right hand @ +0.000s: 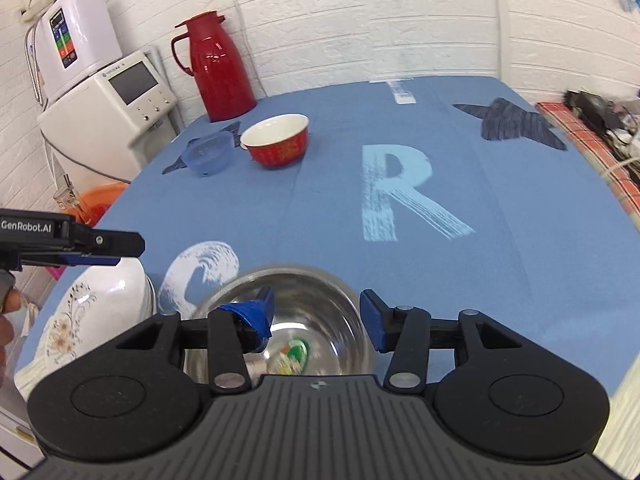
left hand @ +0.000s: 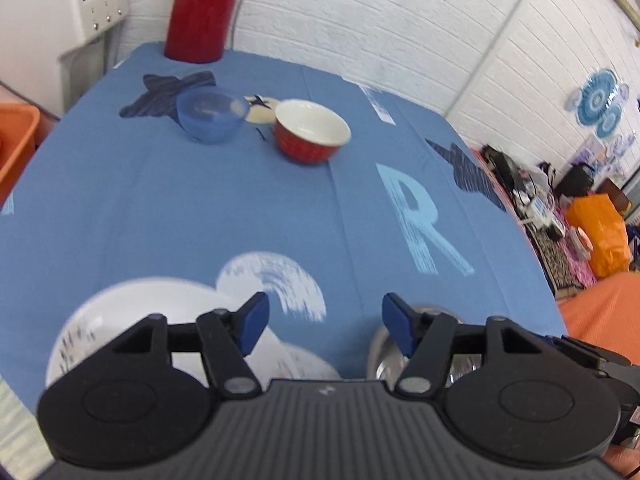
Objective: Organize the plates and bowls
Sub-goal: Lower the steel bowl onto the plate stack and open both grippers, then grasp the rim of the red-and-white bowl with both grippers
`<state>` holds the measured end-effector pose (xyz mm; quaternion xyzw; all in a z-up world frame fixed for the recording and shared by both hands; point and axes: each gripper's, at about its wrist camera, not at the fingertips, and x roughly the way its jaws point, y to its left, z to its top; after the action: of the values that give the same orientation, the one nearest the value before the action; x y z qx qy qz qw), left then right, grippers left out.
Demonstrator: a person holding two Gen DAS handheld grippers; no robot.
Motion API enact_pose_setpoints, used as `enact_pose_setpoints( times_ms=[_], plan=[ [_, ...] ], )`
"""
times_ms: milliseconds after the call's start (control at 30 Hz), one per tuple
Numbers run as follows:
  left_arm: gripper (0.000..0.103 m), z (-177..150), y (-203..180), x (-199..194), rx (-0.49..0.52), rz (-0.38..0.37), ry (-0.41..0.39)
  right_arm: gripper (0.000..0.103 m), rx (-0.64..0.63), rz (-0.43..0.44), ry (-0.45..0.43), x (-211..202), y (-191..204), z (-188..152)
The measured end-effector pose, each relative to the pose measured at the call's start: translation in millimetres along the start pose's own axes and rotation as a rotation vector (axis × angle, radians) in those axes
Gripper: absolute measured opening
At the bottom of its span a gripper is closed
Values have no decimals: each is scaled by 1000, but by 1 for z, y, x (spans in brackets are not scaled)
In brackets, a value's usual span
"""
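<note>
My left gripper [left hand: 325, 322] hangs open and empty over the near edge of the blue tablecloth [left hand: 200, 208]. White floral plates [left hand: 120, 312] lie under its left finger and a steel bowl [left hand: 378, 346] under its right one. My right gripper [right hand: 316, 320] is open just above that steel bowl [right hand: 316, 292], its left pad over the hollow and its right pad near the right rim. Beside it, the left gripper [right hand: 128, 250] hovers over the stacked white plates [right hand: 92, 308]. Far across stand a red bowl [left hand: 311, 130] [right hand: 278, 140] and a translucent blue bowl [left hand: 211, 114] [right hand: 208, 154].
A small pale plate [left hand: 262, 114] lies behind the two far bowls. A red thermos jug [left hand: 202, 8] [right hand: 216, 68] stands at the table's far corner by the brick wall. White appliances [right hand: 120, 100] and an orange basin [right hand: 96, 200] sit off the left side. Clutter [left hand: 560, 208] lines the right.
</note>
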<state>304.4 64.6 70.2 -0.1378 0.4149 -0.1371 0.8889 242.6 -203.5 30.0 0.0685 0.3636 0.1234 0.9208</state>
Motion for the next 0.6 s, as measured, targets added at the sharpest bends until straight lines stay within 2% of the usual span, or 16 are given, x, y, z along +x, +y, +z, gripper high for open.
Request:
enact_pose_setpoints(
  times_ms=[200, 300, 433, 600],
  plan=[
    [67, 75, 11, 37, -98, 2, -37, 33, -32, 6, 38, 55, 7, 79],
    [67, 106, 20, 72, -216, -15, -28, 34, -53, -27, 60, 98, 11, 124],
    [67, 128, 34, 120, -337, 17, -3, 34, -77, -83, 84, 159, 11, 165],
    [67, 144, 43, 163, -403, 100, 10, 34, -116, -114, 126, 223, 10, 186]
  ],
)
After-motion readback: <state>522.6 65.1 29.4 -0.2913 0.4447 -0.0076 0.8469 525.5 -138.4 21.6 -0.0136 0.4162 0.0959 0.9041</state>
